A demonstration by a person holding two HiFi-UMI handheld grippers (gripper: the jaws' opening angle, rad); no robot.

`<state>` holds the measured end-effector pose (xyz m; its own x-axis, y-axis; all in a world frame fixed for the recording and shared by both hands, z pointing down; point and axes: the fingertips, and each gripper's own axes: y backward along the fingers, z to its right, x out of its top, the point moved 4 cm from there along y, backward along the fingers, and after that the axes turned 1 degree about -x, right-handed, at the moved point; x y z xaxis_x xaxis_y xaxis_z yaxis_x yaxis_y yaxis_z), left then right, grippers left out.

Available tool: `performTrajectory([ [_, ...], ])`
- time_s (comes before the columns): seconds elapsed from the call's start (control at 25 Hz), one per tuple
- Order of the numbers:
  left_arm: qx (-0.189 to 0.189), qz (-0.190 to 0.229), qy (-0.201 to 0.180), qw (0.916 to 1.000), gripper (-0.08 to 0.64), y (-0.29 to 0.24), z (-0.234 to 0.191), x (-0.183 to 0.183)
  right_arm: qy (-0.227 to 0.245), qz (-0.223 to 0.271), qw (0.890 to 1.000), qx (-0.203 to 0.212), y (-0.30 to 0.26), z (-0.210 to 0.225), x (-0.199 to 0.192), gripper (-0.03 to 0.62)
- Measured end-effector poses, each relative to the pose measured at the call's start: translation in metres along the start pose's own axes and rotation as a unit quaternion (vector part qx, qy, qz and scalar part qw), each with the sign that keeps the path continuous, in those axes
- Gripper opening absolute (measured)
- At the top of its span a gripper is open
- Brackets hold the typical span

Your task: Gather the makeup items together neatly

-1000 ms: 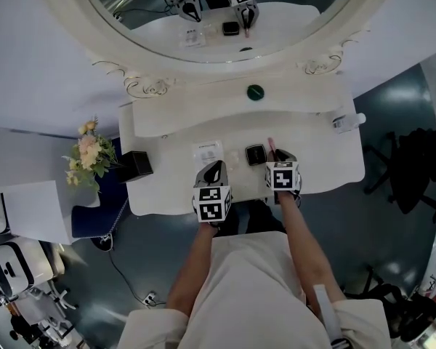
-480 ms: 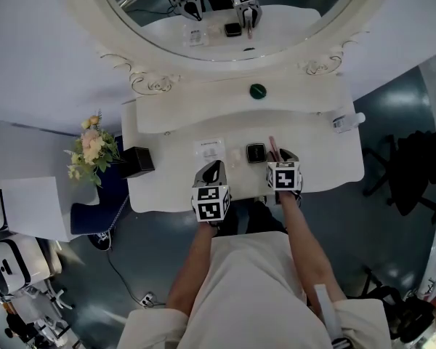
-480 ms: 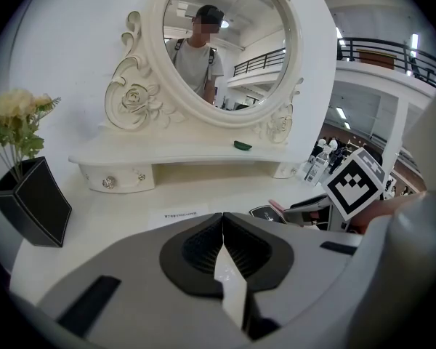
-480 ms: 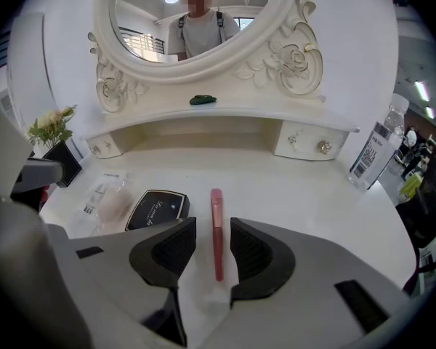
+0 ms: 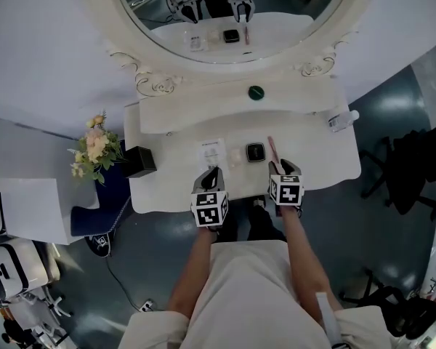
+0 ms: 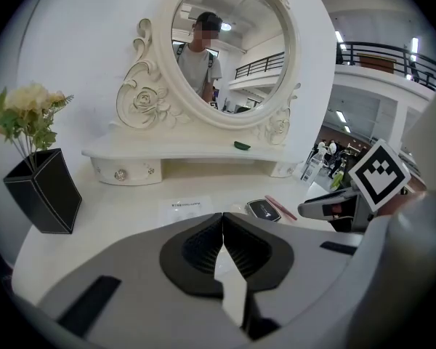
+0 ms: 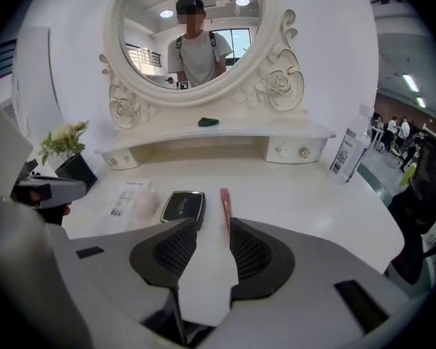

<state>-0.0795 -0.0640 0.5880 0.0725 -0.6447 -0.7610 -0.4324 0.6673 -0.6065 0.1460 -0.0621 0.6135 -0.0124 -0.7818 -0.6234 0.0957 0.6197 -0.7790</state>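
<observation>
The slim pink makeup stick [image 7: 224, 201] lies flat on the white counter [image 5: 312, 158], about midway between its left and right edges and closer to the front edge, pointing from front to back. Just to its left, not quite touching as far as I can see, sits a flat black rectangular compact [image 7: 182, 206] with its lid down, so I can't see what it holds. Left of that is a pale round pad [image 7: 139, 208], and just beside the pad a white printed paper packet [image 7: 125, 195]; I can't tell whether those two touch.

My right gripper [image 7: 213, 224] is at the front edge, directly behind the pink stick. Its jaws stand apart and are closing. The stick's near end reaches only the mouth of the gap, and neither pad is on it. My left gripper [image 6: 222, 215] is also at the front edge, behind the packet, with its jaws together and nothing between them.

At the counter's left edge a black angular vase [image 5: 138, 163] holds a bunch of pale yellow and pink flowers [image 5: 93, 150]. Near the back right corner stands a clear plastic bottle [image 7: 346, 151] with a printed label; I can't make out its contents. On the raised shelf [image 5: 203, 111] along the back edge lies a small dark green thing [image 5: 256, 91], under the oval carved mirror [image 5: 225, 20].
</observation>
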Motion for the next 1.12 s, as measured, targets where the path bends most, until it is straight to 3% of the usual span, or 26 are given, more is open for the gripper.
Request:
performTrajectory([
  [0.16,-0.007,-0.005,0.000,1.0000,0.017,0.011,0.001,-0.011,-0.012,0.010,1.000,0.011,0.018,-0.013,-0.015,0.173],
  [0.44,0.007,0.008,-0.002,0.9999,0.017,0.035,0.003,-0.021,0.009,0.029,0.998,0.048,0.042,-0.040,-0.027,0.170],
  [1.12,0.039,0.042,0.016,0.9983,0.017,0.086,0.055,-0.062,0.027,0.073,0.991,0.113,0.099,-0.036,-0.071,0.130],
])
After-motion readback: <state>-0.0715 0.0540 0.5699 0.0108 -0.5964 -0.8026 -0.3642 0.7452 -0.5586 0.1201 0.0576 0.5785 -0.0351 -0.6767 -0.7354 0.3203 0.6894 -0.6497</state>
